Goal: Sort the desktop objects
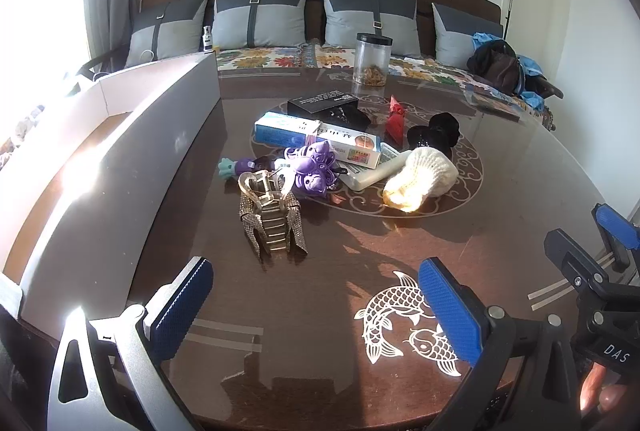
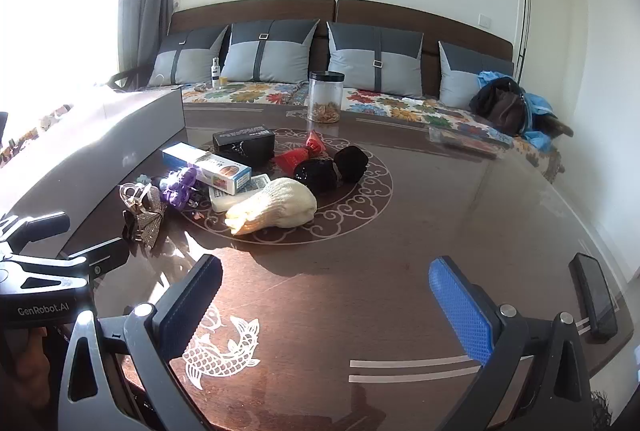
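Left gripper (image 1: 316,311) and right gripper (image 2: 326,307) both spread wide, nothing held, over bare table (image 2: 460,215). Ahead lies the clutter: hair clip (image 1: 272,223), knit glove (image 2: 276,211), blue box (image 1: 316,141). Farthest, jar (image 2: 326,97) holds brown bits. Phone (image 2: 594,299) visible in right view only.

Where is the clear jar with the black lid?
In both views the clear jar stands upright at the table's far edge, before the sofa, behind the black box.
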Available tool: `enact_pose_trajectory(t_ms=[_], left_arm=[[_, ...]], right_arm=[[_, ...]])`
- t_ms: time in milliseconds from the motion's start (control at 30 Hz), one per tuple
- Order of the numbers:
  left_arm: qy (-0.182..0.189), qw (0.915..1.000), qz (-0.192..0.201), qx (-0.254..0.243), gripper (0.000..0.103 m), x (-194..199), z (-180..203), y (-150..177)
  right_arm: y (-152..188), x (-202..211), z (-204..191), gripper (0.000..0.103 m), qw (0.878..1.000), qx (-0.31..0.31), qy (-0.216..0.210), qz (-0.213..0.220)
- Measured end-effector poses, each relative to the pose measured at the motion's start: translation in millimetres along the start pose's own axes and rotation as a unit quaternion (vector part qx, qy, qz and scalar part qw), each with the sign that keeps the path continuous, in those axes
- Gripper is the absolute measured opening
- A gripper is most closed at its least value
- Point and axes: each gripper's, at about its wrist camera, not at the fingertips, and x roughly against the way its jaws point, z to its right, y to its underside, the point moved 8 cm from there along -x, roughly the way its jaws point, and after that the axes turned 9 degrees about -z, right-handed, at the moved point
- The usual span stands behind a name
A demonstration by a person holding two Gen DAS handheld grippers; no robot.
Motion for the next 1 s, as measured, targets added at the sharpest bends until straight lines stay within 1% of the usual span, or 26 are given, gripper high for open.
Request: enact_pose_trajectory(t_ms=[200,467,1000], left_arm=[[-0.005,1.0,0.006,-0.002,0.103,3.1,0.4,-0.8],[-0.008,1.0,0.002,-0.004,0.103,0.4,1.3,1.4],[-0.009,0.9999,-0.008,-0.012,0.103,-5.6,5.4,5.1]], right_arm=[[-0.5,-1.0,-1.7,0.103,1.0,0.005,-0.001,0.0],[-1.1,1.2,-1.7,0.103,1.0,0.003,-0.006,0.006],[-0.1,-3.0,-0.8,0.103,1.0,0.002,-0.013,0.003]])
